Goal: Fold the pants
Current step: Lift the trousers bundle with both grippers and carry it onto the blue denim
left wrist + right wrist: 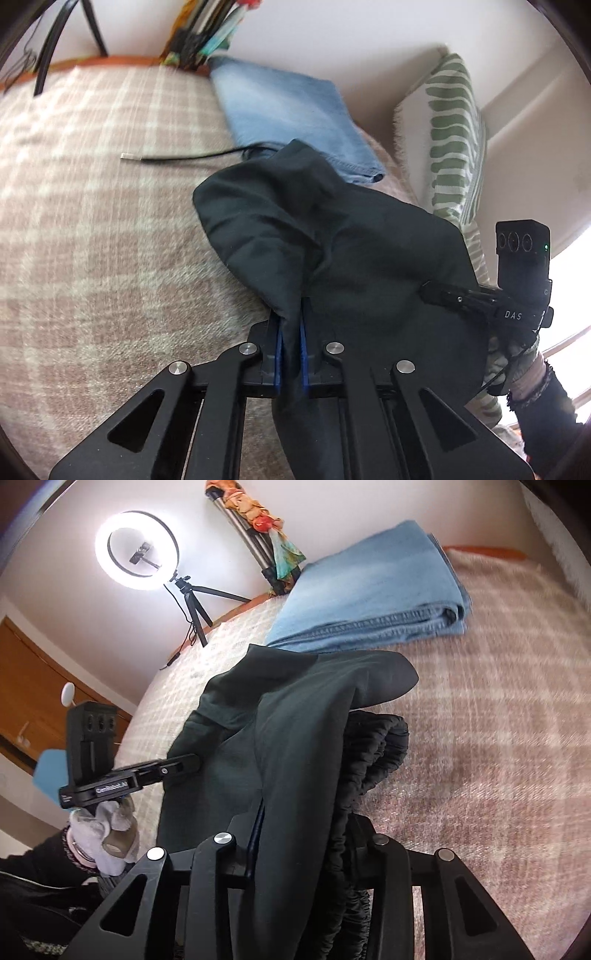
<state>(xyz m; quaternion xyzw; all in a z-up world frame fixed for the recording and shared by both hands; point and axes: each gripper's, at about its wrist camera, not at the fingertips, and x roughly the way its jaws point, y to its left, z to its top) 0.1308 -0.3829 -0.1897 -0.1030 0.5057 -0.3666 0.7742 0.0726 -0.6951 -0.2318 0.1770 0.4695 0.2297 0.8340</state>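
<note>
Matt, smooth dark cloth pants (343, 236) with a gathered, ribbed elastic waistband (373, 753) hang over a fuzzy, woolly plaid blanket (92, 206); folded blue denim jeans (373, 602) show stitched hems; the left gripper (290, 332), matt black with shiny metal rivets, carries blue pads (303, 354); a knit glove (107, 834) looks soft

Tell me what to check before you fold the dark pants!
1. Left gripper shut on the dark pants: ok.
2. Right gripper holding the pants at the stretchy waistband: ok.
3. Pants lifted off the checked blanket: ok.
4. Folded jeans out of the way: not ok, the pants hang close in front of them.
5. Black cable clear of the landing spot: cannot tell.
</note>
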